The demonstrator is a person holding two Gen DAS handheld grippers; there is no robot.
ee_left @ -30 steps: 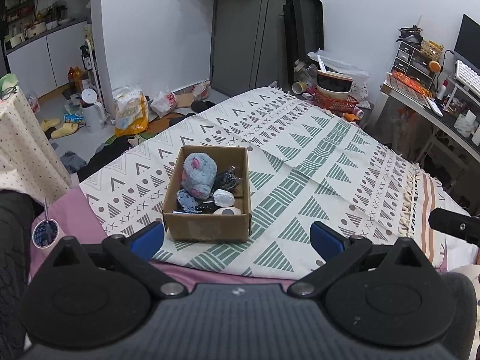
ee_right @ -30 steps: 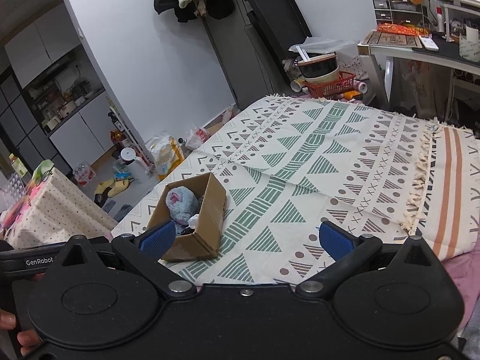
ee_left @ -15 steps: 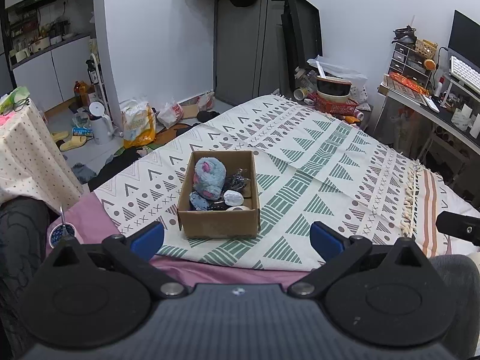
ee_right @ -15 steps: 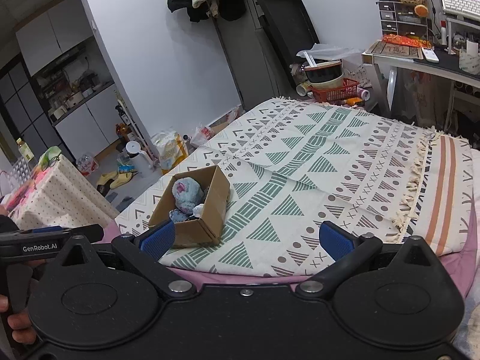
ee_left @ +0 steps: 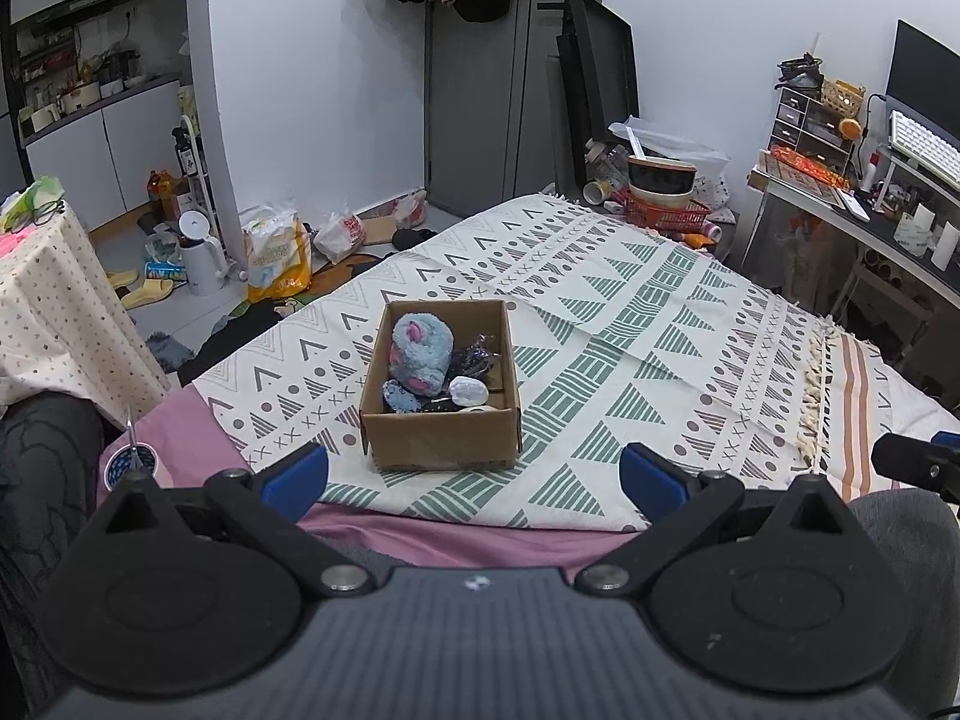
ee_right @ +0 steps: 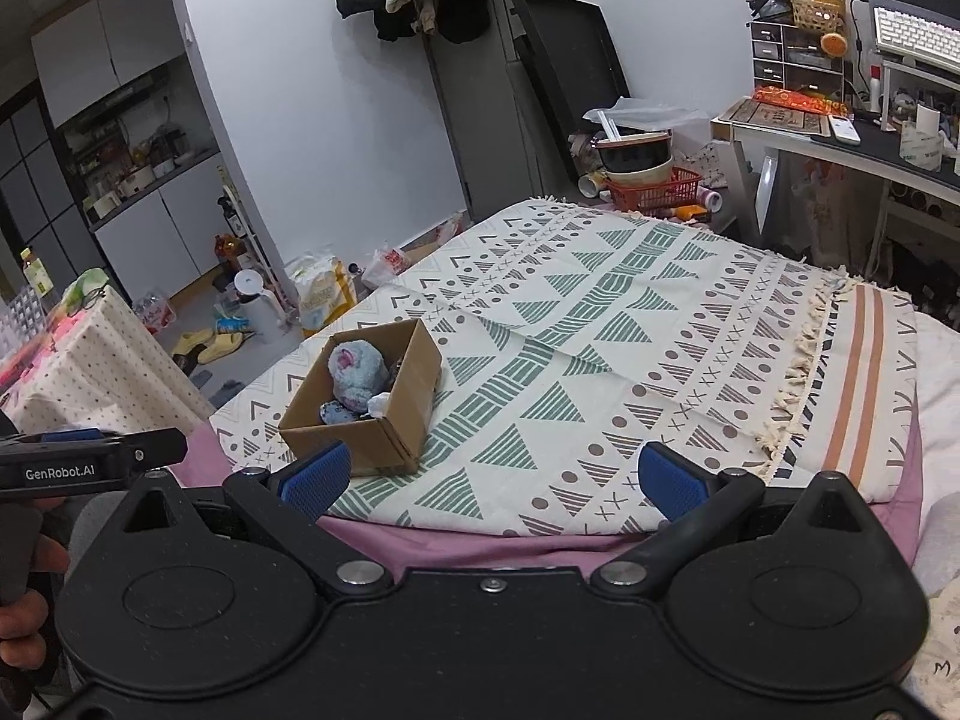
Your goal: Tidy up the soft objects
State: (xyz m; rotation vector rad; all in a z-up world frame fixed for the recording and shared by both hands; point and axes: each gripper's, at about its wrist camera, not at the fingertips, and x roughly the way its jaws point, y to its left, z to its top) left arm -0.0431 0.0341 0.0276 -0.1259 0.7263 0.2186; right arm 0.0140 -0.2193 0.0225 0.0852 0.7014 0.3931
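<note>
Left tongs: sitting released at the bottom of the left wrist view, the two blue pads spread wide with nothing between them, hovering over the near edge of the bed.

Right tongs: likewise spread wide and gripping nothing; the left blue pad is overlapping the near corner of the box in the picture, though whether it is touching cannot be told.

Cardboard box: standing open-topped on the patterned blanket, centre of the left wrist view and left of centre in the right wrist view — near the blanket's front edge.

Blue plush toy: lying inside the box toward its back left, fluffy, with pink patches; also showing in the right wrist view.

Other contents: a small white bundle and dark, glossy soft pieces are crowding the box's right half; what they are cannot be told.

Bed: a pink sheet is showing below the blanket along the lower frame.

Person: a hand is gripping the handle of the other device at the lower left of the right wrist view.

Bench: standing at the upper right, carrying a keyboard and small drawers.
</note>
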